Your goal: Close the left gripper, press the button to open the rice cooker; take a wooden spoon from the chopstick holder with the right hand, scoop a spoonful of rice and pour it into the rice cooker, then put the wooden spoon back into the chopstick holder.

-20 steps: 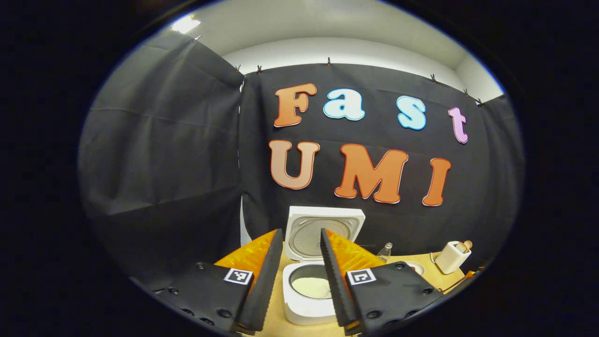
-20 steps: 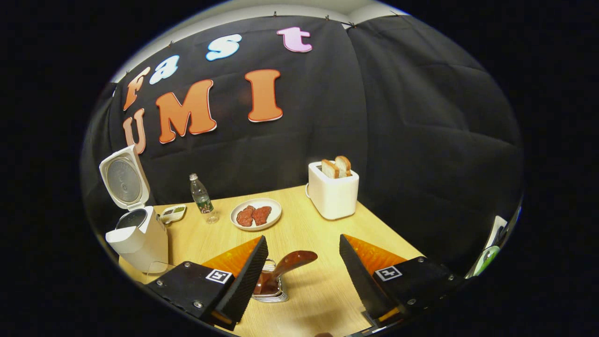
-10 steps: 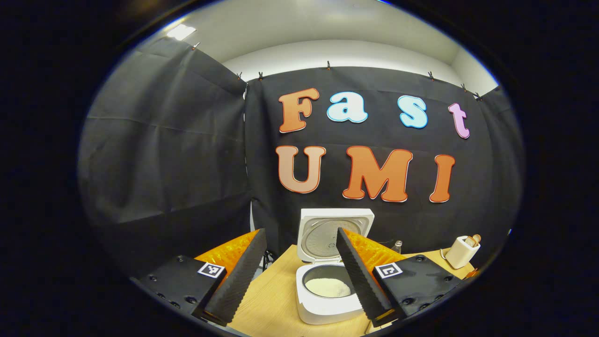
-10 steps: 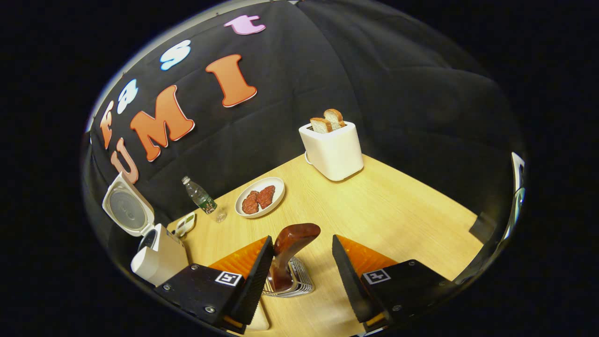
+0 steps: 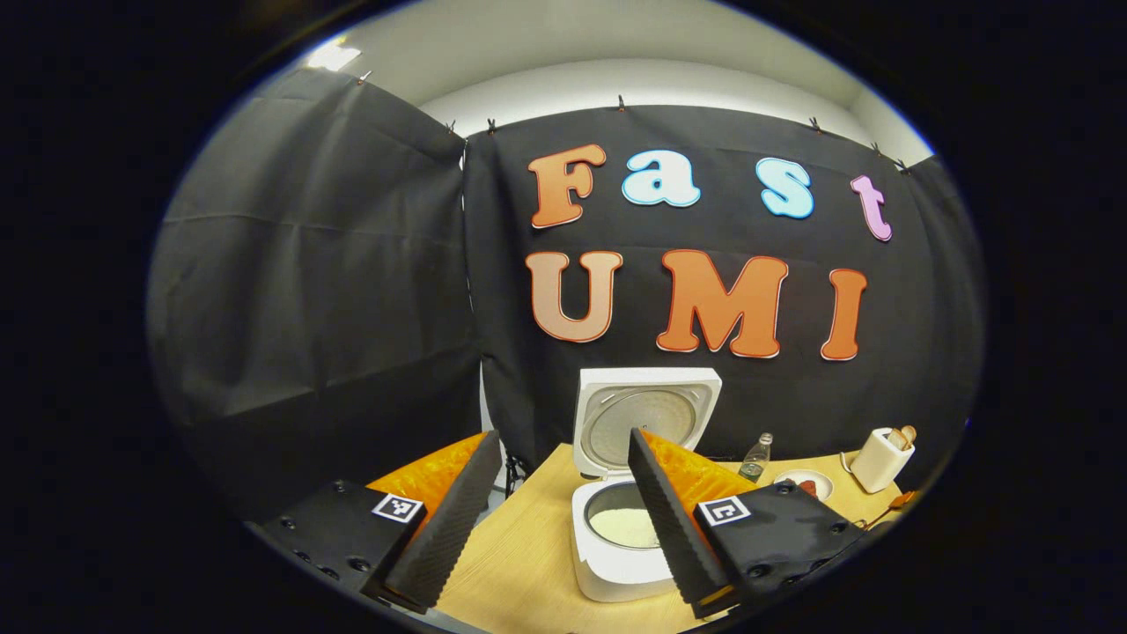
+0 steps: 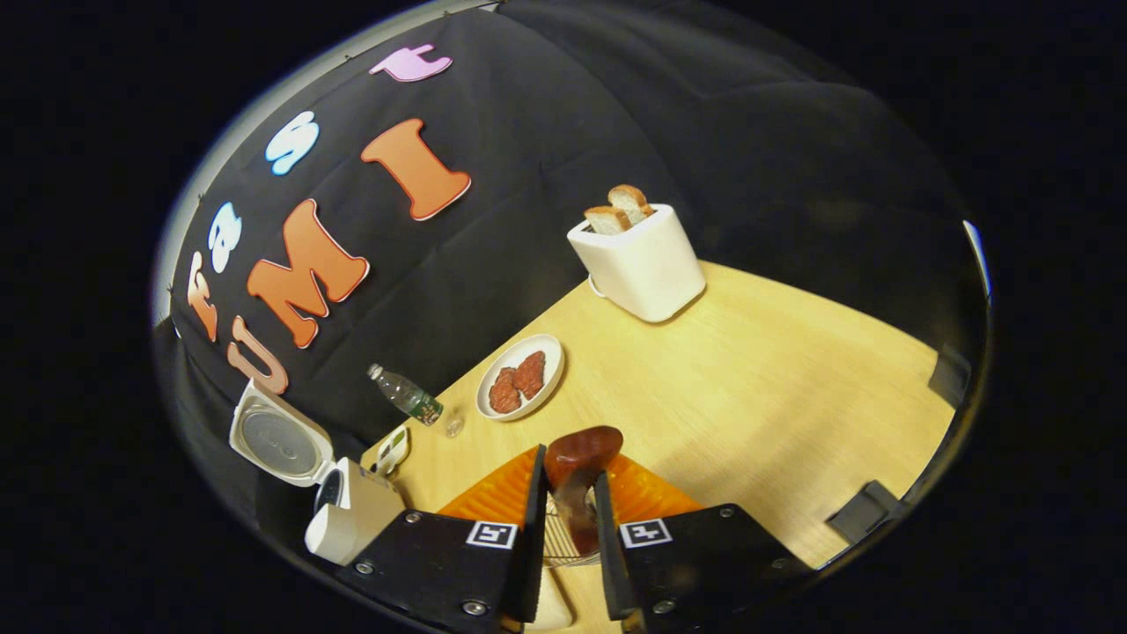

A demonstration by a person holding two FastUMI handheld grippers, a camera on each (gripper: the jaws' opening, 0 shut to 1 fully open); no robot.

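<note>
Two fisheye cameras, one riding on each hand-held gripper.
The left gripper view looks level and near at the open rice cooker (image 5: pixel 629 493); the right gripper view tilts down over the tabletop (image 6: pixel 757 370). Both share cooker (image 6: pixel 339 502) and toaster (image 5: pixel 880 458).

A white toaster (image 6: pixel 641 262) with two bread slices (image 6: pixel 620 206) stands at the counter's (image 6: pixel 775 370) far edge. Nearer than the toaster sits a plate of reddish patties (image 6: pixel 519 377), and just beyond that plate lies a plastic bottle (image 6: pixel 411 401).

Left gripper (image 5: pixel 563 519) fingers spread at 6 o'clock, open rice cooker (image 5: pixel 636 493) behind, toaster (image 5: pixel 883 458) at 4 o'clock
</note>
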